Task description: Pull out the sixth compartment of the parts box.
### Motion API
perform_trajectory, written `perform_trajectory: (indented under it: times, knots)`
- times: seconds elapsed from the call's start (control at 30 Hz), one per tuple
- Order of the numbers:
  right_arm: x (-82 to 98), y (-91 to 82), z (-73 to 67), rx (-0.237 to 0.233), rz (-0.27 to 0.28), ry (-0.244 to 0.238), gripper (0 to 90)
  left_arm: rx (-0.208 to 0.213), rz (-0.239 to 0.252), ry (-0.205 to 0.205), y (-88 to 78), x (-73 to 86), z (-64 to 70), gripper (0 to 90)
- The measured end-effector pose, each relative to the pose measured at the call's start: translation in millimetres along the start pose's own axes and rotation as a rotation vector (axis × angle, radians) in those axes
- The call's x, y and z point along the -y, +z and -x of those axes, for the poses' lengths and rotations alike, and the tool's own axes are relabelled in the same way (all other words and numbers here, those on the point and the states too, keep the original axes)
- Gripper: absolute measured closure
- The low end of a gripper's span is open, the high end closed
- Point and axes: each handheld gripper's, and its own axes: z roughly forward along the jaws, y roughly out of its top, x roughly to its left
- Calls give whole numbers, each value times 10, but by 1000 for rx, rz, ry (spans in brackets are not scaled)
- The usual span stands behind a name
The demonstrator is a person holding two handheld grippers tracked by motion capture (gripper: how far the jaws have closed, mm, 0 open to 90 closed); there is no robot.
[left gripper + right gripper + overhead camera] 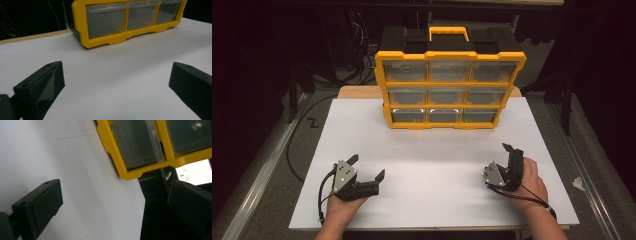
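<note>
A yellow and black drawer organiser [448, 85] stands upright at the back middle of the white table [432, 165], with clear drawers in three rows and a yellow handle on top. My left gripper [368, 167] rests low at the front left, open, nothing between its jaws. My right gripper [511, 149] is held at the front right, turned on its side, open and empty. In the left gripper view the organiser's bottom row [127, 17] lies ahead past the bare table. The right gripper view, tilted, has the organiser's lower corner [140, 150] ahead.
The white sheet lies on a wooden board whose edge [357, 92] shows behind it. Cables [362, 55] hang in the dark behind the organiser. A metal rail [257, 165] runs along the left side. A small white scrap [578, 183] lies off the table at right.
</note>
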Motion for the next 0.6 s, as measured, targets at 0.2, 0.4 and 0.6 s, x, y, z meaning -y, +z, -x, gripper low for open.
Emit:
perform_trajectory:
  times: [0.2,0.4,0.6]
  knots:
    - [-41,-27,-26,20,10,-87,11,2,0,-1,-1,0,0,9]
    - [-66,-44,-57,28,14,-140,12,4,0,0,-2,-1,1,9]
    - [-83,-48,-90,36,12,-201,12,2,-1,1,1,1,0,9]
